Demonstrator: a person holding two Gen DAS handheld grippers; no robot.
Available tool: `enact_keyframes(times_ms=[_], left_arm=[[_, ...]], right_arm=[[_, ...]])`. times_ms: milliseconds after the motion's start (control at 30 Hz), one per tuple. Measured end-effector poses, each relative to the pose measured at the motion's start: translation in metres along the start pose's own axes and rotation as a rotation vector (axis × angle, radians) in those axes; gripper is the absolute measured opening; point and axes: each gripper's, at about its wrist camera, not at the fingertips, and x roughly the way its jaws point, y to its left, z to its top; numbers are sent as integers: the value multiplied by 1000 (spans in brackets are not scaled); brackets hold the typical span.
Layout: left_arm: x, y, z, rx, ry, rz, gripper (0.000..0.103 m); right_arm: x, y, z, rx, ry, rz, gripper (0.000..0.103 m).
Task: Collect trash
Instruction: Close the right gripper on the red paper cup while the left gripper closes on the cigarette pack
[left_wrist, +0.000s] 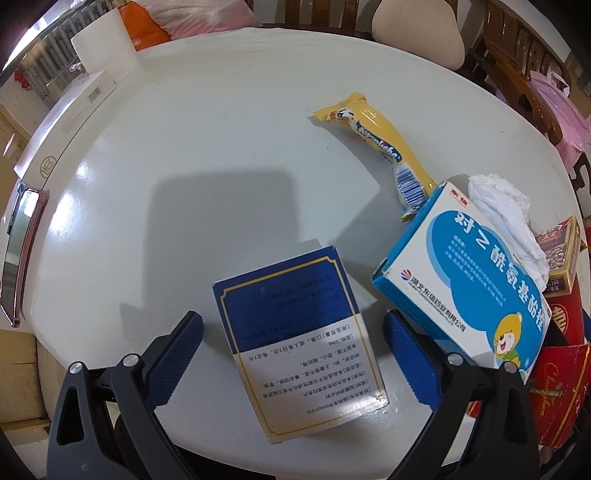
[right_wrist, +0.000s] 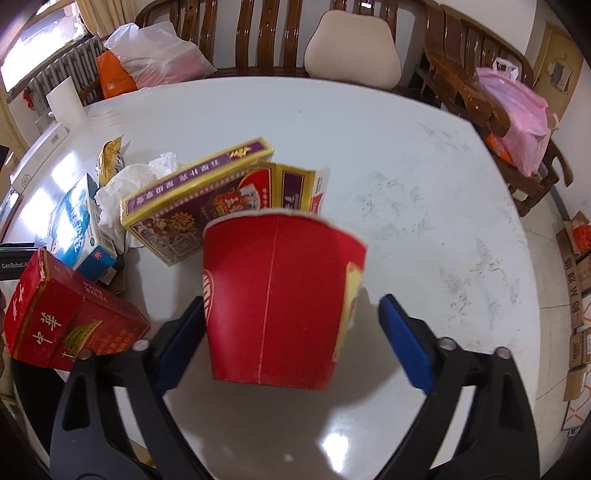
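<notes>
The white surface (left_wrist: 184, 155) carries the trash. Between the open right hand-held gripper (right_wrist: 291, 332) jaws, touching the left pad, sits a red paper cup (right_wrist: 280, 299): light, crushable, best held mid-wall. The open left hand-held gripper (left_wrist: 293, 332) straddles a stiff blue-and-white medicine box (left_wrist: 295, 339); beyond lies a slippery "Alpenliebe" wrapper (left_wrist: 380, 147).
</notes>
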Motion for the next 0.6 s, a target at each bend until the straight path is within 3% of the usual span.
enact_keyframes(times_ms=[100,233,433,600], left_arm=[[0,-1,1,16,-7,-4,89],[-5,-1,3,18,-7,-6,70],[-2,-3,11,17,7,-11,67],[-3,4,13,-12,19,-66,65]], right_arm=[[2,-1,-2,6,4,16,68],[-1,-1,-4,10,-15,28,67],[-10,0,-5,17,-45,34,66],[-20,0,-6,11,-75,0,66]])
